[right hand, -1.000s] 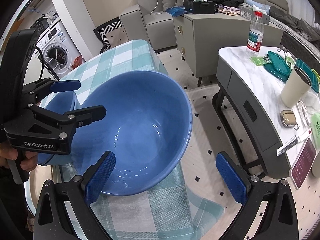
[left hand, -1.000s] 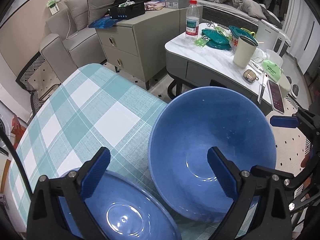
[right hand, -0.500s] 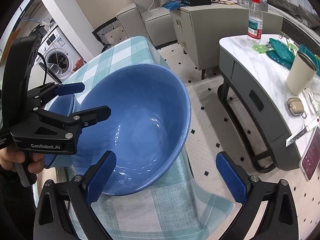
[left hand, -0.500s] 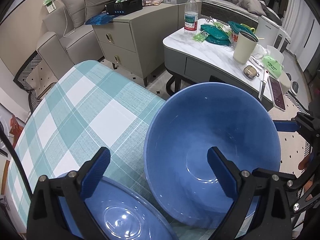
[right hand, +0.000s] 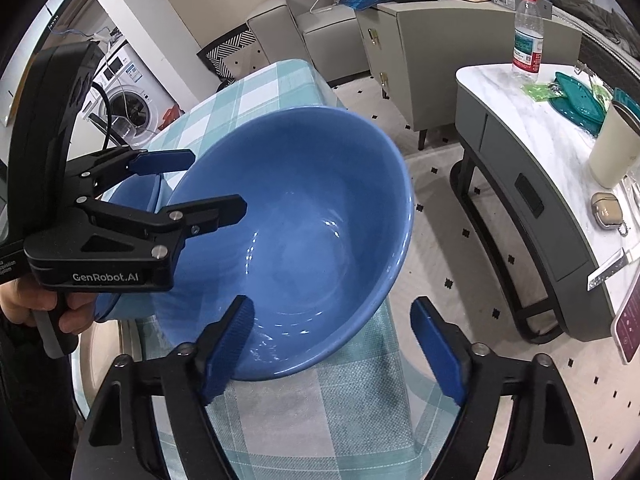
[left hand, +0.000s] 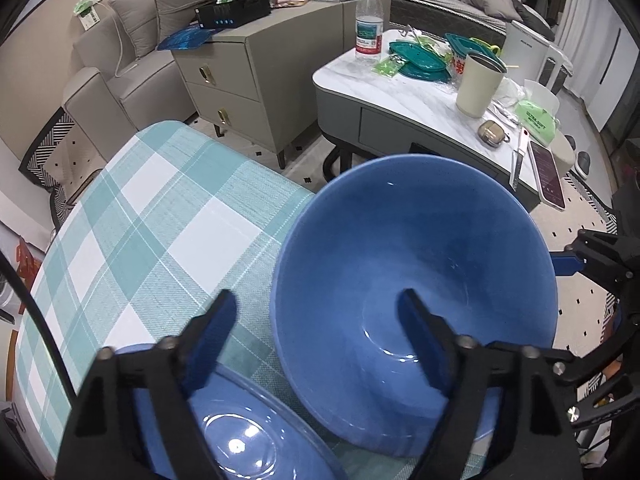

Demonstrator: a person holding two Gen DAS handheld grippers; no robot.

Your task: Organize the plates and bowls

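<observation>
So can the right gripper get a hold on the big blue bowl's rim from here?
Probably yes. The right gripper already straddles the near rim of the big blue bowl, one pad inside, one outside, jaws closing with nothing else between them. The left gripper straddles the opposite rim, clear of it.

Home living room: sofa [left hand: 120, 72], probably.

The room is evenly lit from overhead, a little cool and dim. Small white glints sit on the glaze of the large blue bowl [left hand: 416, 280] and the smaller bowl [left hand: 240, 436] beside it. Shadows are soft. Both views bulge strongly, with black corners around the bowl. The nearest claw fingers [left hand: 208, 336] look slightly smeared.
</observation>
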